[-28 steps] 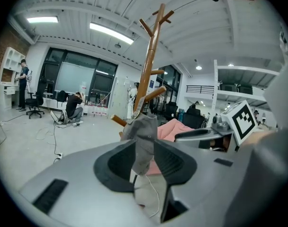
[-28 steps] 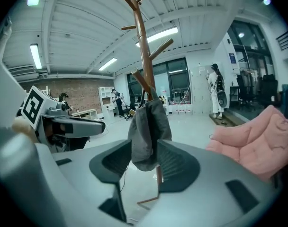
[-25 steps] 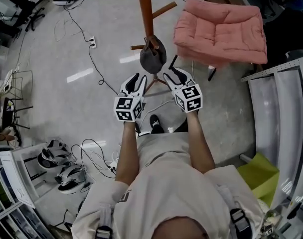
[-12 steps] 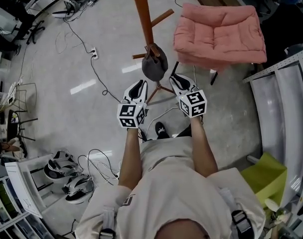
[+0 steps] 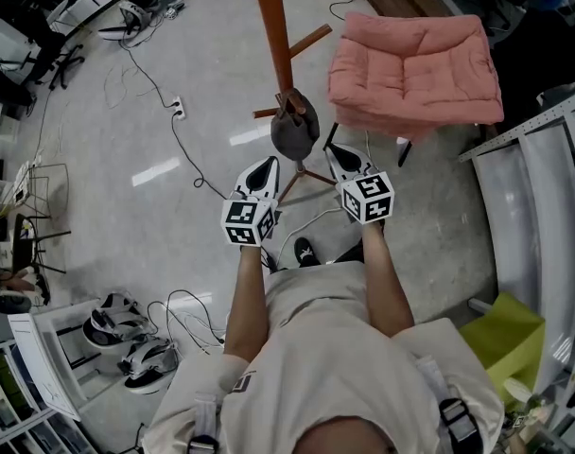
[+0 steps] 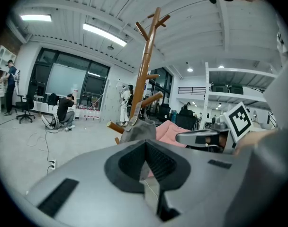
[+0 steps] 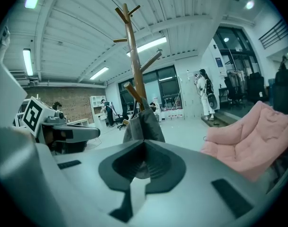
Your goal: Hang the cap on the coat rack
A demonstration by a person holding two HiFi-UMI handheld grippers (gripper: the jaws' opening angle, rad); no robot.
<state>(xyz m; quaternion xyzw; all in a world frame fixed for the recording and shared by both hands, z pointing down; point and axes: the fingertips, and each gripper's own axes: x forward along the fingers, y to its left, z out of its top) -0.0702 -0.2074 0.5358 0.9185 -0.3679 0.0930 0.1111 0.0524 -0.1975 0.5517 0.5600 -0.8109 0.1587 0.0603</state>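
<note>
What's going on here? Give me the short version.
A person holds a two-jaw gripper in each hand in front of a wooden coat rack. The grey cap hangs from one of its lower pegs. The left gripper and right gripper sit just short of the cap; their jaws have just closed with nothing between them.

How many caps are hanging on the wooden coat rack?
1. The grey cap hangs from a low peg of the wooden coat rack, next to the pink chair. No other peg in view holds one.
</note>
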